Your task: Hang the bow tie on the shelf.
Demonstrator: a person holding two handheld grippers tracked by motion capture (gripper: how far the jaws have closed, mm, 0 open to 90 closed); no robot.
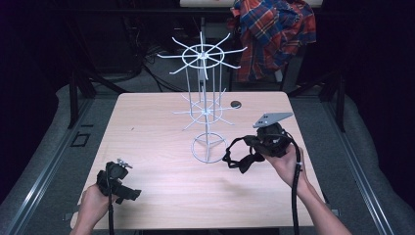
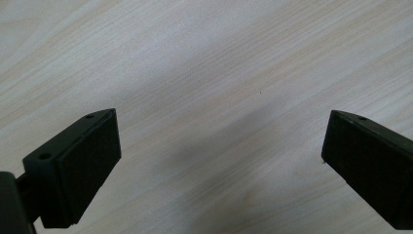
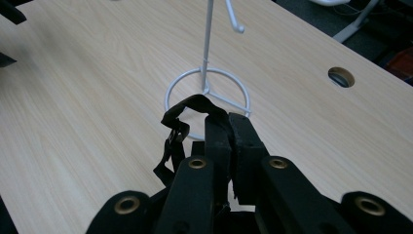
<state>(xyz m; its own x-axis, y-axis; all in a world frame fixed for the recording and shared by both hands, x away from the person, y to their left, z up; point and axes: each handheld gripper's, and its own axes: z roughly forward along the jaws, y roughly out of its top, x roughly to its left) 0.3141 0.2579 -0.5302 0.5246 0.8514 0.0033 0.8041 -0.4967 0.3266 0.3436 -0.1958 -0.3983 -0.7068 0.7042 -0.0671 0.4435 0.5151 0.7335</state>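
Right gripper [image 3: 229, 141]: jaws clamped on a black fabric strap [image 1: 238, 155] — near the white wire rack [image 1: 207, 147] base.
Left gripper [image 2: 219, 161]: jaws wide apart, empty — over the pale wooden table [image 1: 147, 142].

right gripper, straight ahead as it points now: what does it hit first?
Likely the ring base of the white wire stand; the right gripper, shut on a black strap, aims at it. Depth unclear.
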